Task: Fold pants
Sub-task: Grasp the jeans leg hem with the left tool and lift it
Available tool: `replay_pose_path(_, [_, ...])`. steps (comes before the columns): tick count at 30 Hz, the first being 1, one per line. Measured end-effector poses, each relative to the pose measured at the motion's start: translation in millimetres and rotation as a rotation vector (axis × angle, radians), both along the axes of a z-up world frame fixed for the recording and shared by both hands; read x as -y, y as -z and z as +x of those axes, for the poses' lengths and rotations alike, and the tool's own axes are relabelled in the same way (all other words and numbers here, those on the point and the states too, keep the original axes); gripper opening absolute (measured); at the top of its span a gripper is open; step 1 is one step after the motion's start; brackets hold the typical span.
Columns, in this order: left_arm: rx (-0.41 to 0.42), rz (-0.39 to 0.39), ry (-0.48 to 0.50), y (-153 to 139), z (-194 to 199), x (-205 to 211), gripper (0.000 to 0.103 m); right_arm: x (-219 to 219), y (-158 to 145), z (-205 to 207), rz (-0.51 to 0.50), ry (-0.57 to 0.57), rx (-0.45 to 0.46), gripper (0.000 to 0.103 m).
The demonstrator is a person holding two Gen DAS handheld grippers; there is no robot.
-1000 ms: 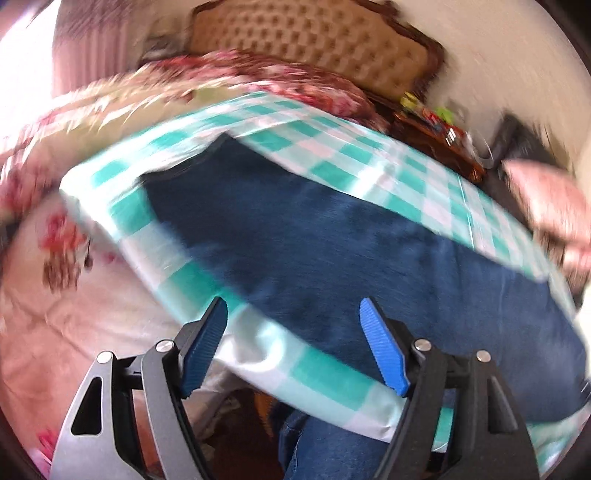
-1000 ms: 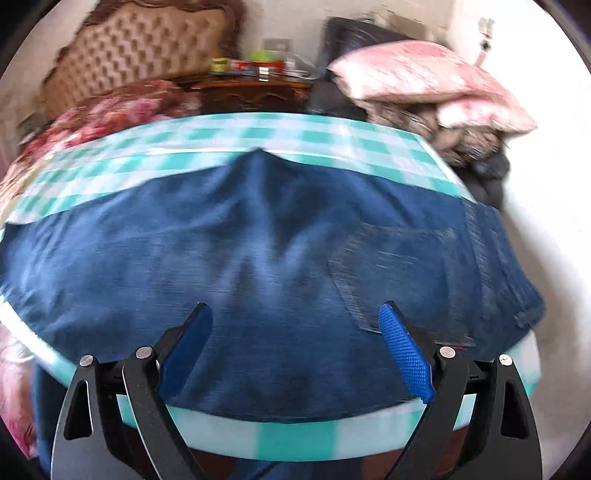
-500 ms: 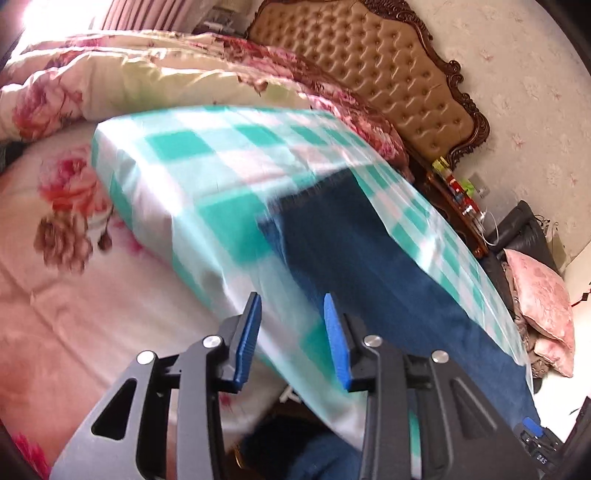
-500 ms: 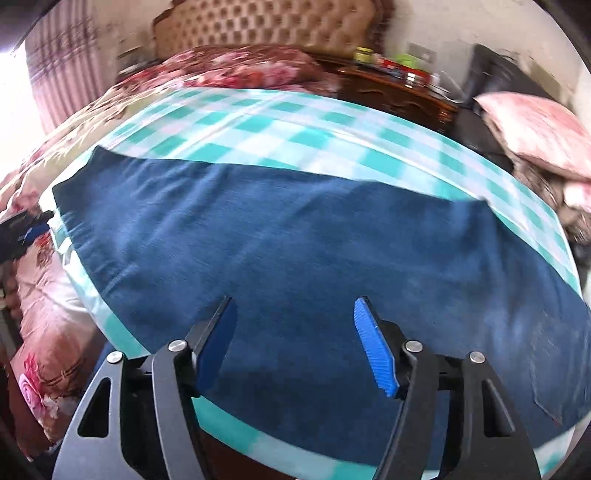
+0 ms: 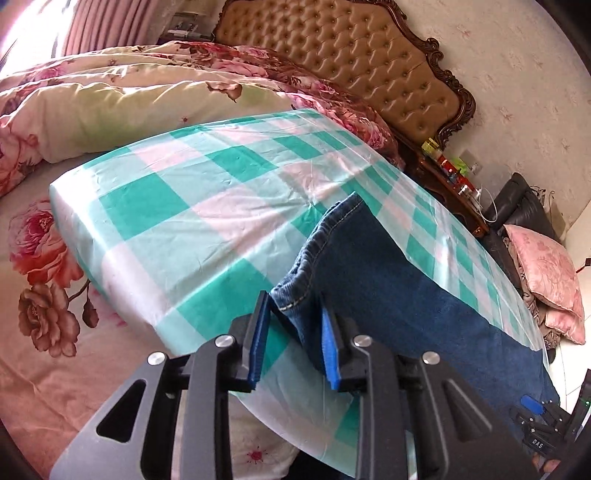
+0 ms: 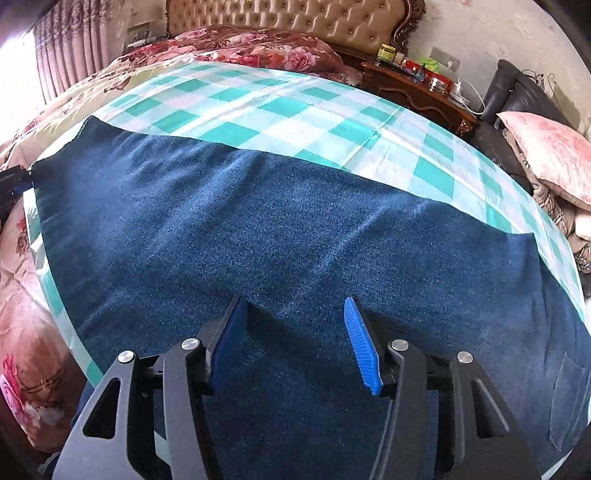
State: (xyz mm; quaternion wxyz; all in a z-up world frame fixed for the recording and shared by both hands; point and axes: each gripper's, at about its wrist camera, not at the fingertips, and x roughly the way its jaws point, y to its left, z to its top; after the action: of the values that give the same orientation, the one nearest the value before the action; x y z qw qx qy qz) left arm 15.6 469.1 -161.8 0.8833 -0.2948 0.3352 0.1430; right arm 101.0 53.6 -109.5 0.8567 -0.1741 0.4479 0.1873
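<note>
Checked counter (image 5: pixel 192 221), jeans (image 6: pixel 295 240) spread flat.
Our left tool (image 5: pixel 291 332), angled down, has been closing around the hem; right tool (image 6: pixel 291 339), narrowing, hovers spread.

Pants (image 6: pixel 295 229) on tablecloth (image 6: pixel 280 110); headboard (image 6: pixel 288 18) behind

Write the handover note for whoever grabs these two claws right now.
Left claw: jaws have just been closing around the hem corner of the jeans; the pads look not quite clamped yet.
Right claw: jaws have been narrowing but stand open over mid-leg denim, gripping nothing.
Jeans lie lengthwise along the near edge of the checked tabletop, back pocket at the right end.
Done: pants laid out flat.
Left: secure the hem, then fold the pants.
</note>
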Motion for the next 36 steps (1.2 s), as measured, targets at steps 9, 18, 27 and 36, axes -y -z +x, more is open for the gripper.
replay_pose_path(9, [-0.03,0.053,0.008,2,8,4,0.021,-29,-16,17,0.047,-0.036,0.02,0.05])
replay_pose_path(18, [0.016,-0.087,0.029,4,6,-11,0.013,-114,-18,84,0.084,-0.114,-0.008,0.043])
replay_pose_path(27, [0.043,-0.155,0.022,2,2,-16,0.012,-138,3,108,0.032,-0.103,-0.02,0.038])
replay_pose_path(36, [0.032,0.149,0.077,-70,7,39,0.012,-64,-32,99,0.172,0.0,-0.086,0.047])
